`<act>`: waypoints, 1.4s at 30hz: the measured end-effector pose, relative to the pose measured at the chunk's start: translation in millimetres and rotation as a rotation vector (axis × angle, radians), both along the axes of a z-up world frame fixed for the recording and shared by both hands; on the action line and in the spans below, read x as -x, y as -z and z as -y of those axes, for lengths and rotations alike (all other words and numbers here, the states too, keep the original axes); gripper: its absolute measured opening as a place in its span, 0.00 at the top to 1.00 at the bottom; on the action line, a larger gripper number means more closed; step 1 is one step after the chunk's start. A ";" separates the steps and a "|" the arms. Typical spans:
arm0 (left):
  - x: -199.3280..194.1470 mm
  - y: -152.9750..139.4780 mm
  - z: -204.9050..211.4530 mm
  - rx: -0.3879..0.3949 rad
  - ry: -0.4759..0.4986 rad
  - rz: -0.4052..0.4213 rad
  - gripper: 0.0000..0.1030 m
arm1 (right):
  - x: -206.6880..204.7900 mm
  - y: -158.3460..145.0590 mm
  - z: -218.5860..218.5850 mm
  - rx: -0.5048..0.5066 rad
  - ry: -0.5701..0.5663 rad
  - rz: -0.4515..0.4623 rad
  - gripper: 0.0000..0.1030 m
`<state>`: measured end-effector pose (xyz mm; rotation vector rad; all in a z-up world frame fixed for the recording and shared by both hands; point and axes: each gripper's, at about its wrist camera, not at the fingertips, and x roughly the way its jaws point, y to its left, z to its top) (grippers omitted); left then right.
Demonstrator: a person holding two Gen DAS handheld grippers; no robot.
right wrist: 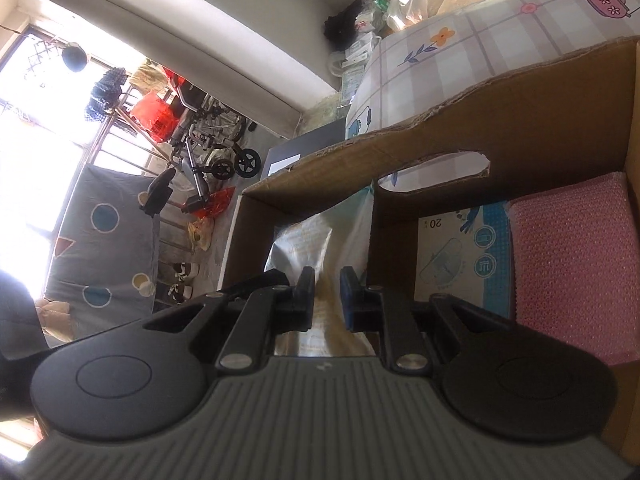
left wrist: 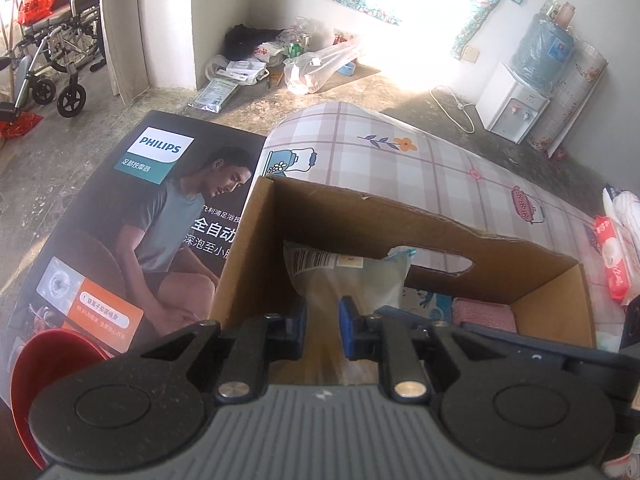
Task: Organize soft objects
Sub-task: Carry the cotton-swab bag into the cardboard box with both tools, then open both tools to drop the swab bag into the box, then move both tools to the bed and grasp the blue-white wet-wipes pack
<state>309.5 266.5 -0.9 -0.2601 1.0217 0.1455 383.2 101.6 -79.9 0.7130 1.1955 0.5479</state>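
Seen from the left wrist camera, the left gripper (left wrist: pixel 322 330) pinches the near edge of a clear plastic packet (left wrist: pixel 348 276), its jaws drawn close on the film, while the packet stands upright in the left end of a cardboard box (left wrist: pixel 440 216) set on a plaid, flower-printed cloth (left wrist: pixel 420 160); a Philips carton (left wrist: pixel 132 216) lies just beside the box, a red bowl (left wrist: pixel 52 364) is at the near left, and a pink packet of wipes (left wrist: pixel 614 268) sits to the right on the cloth. From the right wrist camera, tilted on its side, the right gripper (right wrist: pixel 327 296) likewise closes on the same packet's crinkled film (right wrist: pixel 316 240), inside the box beside a blue-printed pack (right wrist: pixel 464 256) and a pink textured cloth (right wrist: pixel 572 264) that already lie flat on the floor of the box. To finish well, both grippers should probably lower the packet together until it rests against the left wall, then release evenly so the slippery film neither springs back nor tips onto its neighbours.
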 end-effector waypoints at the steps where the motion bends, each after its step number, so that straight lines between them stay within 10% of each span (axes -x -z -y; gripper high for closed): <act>1: -1.4 2.7 -1.7 0.004 -0.006 -0.005 0.82 | -2.7 9.5 0.4 -0.008 0.007 -0.029 0.87; 13: 21.9 -15.5 -6.6 0.022 -0.021 0.030 0.63 | 9.8 16.0 10.7 -0.040 -0.004 -0.064 0.85; 20: 67.2 -56.0 17.7 0.033 0.006 0.088 0.27 | 48.0 -35.0 50.8 -0.074 -0.031 0.035 0.71; 31: 130.8 -99.0 138.1 0.124 0.251 0.210 0.16 | 151.4 -113.5 198.6 -0.117 0.077 0.275 0.58; 42: 110.7 -69.9 302.5 0.138 0.538 0.134 0.17 | 242.9 -100.0 360.0 0.269 0.368 0.412 0.56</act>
